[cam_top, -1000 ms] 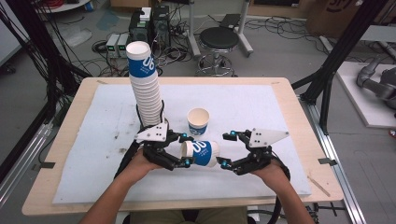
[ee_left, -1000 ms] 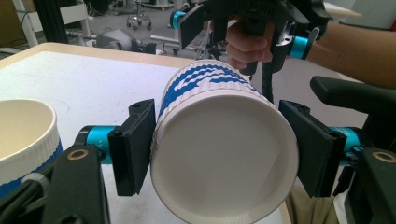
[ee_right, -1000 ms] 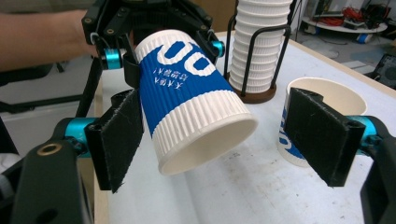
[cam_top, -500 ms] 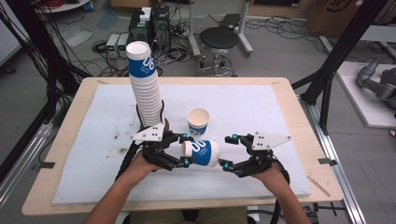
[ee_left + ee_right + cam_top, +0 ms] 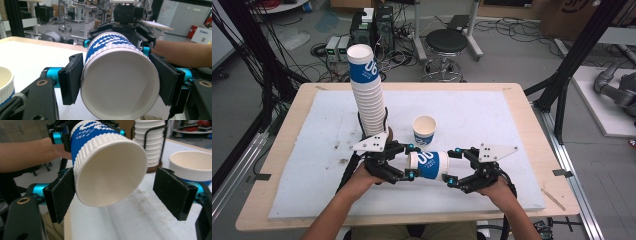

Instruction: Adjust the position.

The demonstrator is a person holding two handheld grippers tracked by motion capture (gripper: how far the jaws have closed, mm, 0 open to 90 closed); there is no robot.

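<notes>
A blue-and-white ribbed paper cup (image 5: 428, 165) lies on its side in the air between both grippers, just above the white mat. My left gripper (image 5: 410, 162) is shut on it; in the left gripper view both pads press the cup (image 5: 117, 50) at its sides. My right gripper (image 5: 452, 167) is open around the cup's other end. In the right gripper view the cup (image 5: 110, 170) touches the left pad (image 5: 61, 192), while the right pad (image 5: 172, 191) stands clear of it.
A tall stack of the same cups (image 5: 364, 90) stands in a black wire holder at the mat's left. One upright cup (image 5: 424, 130) sits just behind the grippers. The white mat (image 5: 492, 120) covers the wooden table; stool and cables lie beyond.
Both hands have drifted slightly toward the near edge with the cup. The right gripper has come a little closer to the cup's end.
</notes>
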